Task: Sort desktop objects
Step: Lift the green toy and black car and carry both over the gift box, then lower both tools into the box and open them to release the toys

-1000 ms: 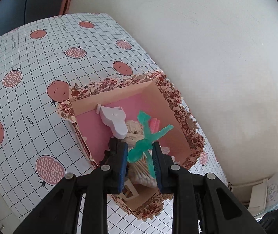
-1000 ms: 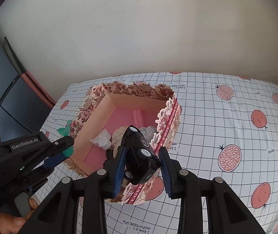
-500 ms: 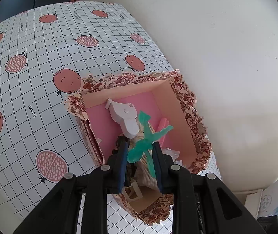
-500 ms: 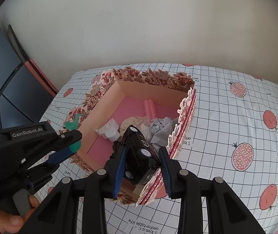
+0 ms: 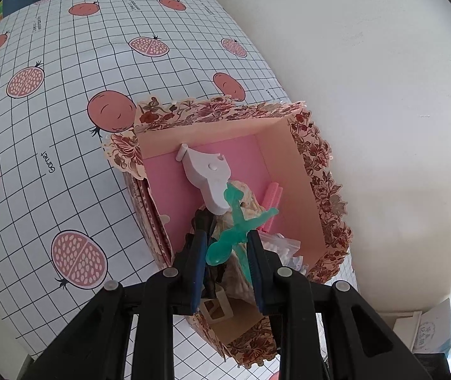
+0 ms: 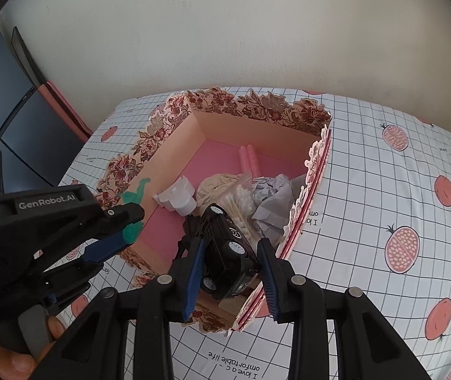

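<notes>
A floral paper box (image 5: pixel 312 158) with a pink floor stands on the table; it also shows in the right wrist view (image 6: pixel 257 110). My left gripper (image 5: pixel 227 247) is shut on a green plastic figure (image 5: pixel 241 221) and holds it over the box. My right gripper (image 6: pixel 230 253) is shut on a black toy car (image 6: pixel 228 250) above the box's near end. Inside lie a white tape dispenser (image 5: pixel 208 177), a bag of cotton swabs (image 6: pixel 241 198), crumpled grey paper (image 6: pixel 269 196) and a pink comb (image 6: pixel 250 161).
The table has a white grid cloth with pomegranate prints (image 5: pixel 67 95). A cream wall (image 6: pixel 225 31) runs close behind the box. Dark monitors (image 6: pixel 0 95) stand at the left. Papers (image 5: pixel 428 332) lie off the table's edge.
Both grippers have moved in over the box with their loads. The box now fills more of each view. Neither grip has changed.
</notes>
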A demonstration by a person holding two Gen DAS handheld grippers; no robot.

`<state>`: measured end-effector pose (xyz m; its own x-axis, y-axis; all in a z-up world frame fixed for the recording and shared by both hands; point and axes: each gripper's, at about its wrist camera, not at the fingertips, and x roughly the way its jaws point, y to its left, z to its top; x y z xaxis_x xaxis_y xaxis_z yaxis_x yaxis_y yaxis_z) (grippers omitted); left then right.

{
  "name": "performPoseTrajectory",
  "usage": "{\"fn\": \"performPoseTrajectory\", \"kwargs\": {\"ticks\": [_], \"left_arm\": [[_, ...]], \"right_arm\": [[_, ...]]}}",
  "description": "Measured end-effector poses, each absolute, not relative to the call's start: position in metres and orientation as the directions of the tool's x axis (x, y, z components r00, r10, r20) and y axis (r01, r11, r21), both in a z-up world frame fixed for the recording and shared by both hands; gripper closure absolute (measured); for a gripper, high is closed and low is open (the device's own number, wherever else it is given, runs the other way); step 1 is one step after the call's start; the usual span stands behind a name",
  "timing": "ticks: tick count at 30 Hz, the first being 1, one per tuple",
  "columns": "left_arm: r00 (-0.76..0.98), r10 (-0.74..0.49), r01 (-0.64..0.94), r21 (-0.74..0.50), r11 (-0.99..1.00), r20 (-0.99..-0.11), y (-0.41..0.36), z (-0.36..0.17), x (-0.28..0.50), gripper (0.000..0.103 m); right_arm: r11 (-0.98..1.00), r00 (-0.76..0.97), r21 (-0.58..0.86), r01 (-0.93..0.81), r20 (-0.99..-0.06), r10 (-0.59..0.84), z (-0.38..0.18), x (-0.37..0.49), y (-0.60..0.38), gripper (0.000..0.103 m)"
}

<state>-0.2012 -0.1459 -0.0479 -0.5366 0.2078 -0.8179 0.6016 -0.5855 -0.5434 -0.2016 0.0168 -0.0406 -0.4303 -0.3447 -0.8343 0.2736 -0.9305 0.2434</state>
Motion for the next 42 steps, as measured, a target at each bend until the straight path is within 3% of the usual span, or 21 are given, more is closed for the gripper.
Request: {"fn": "performPoseTrajectory", "kwargs": {"ticks": [25, 29, 42], "left_arm": [[-0.498, 0.223, 0.636, -0.528, -0.563, -0.838, -0.147, -0.058, -0.203, 0.076], [-0.502, 0.234, 0.628, -0.537, -0.563, -0.833, -0.145, -0.058, -0.203, 0.068], [-0.505, 0.240, 0.604, -0.538, -0.588, -0.829, -0.140, -0.053, -0.206, 0.062]], "right_arm": [[-0.931, -0.415, 0.247, 0.270, -0.842, -0.344, -0.043, -0.202, 0.014, 0.066], [-0.929, -0.412, 0.257, 0.266, -0.841, -0.351, -0.044, -0.203, 0.015, 0.066], [-0.921, -0.432, 0.290, 0.262, -0.818, -0.380, -0.035, -0.203, 0.024, 0.066]]}}
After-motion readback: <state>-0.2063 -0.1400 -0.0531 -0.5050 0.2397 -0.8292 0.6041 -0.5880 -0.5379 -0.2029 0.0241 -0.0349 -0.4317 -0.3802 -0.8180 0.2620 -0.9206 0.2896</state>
